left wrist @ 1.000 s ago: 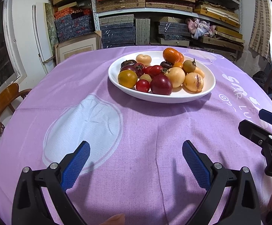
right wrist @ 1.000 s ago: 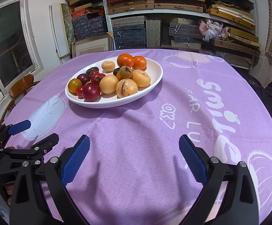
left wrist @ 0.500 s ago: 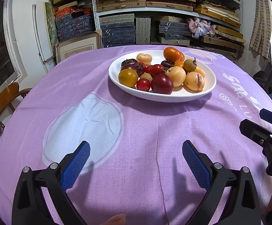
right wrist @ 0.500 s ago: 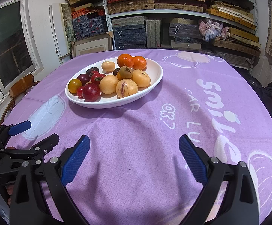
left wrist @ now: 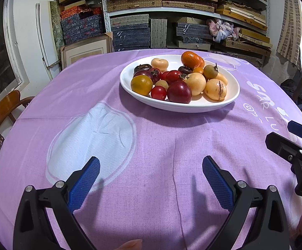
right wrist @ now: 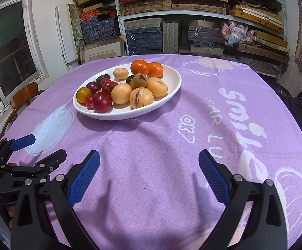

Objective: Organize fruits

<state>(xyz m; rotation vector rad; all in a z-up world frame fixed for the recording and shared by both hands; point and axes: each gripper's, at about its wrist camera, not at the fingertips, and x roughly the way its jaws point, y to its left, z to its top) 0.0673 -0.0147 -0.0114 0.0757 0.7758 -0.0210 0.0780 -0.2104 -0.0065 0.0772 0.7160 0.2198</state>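
Purple tablecloth (left wrist: 151, 145): white bowl (left wrist: 232, 95) holds mixed fruits (left wrist: 179, 91); both grippers' fingers (left wrist: 84, 183) spread, empty.

Mixed orange, red, dark purple and pale yellow round fruits (left wrist: 184, 79) lie heaped in a white oval ceramic dish (left wrist: 232, 98).

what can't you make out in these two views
- Fruit at the bottom of the pile in the bowl: both views, covered by fruit on top, so no exact count.
- Second orange: left wrist view, mostly behind the front orange.
- Right tongs: left wrist view, cut off by the right edge.
- Left tongs: right wrist view, body cut by the left edge.
- Chair: both views, mostly below the table.
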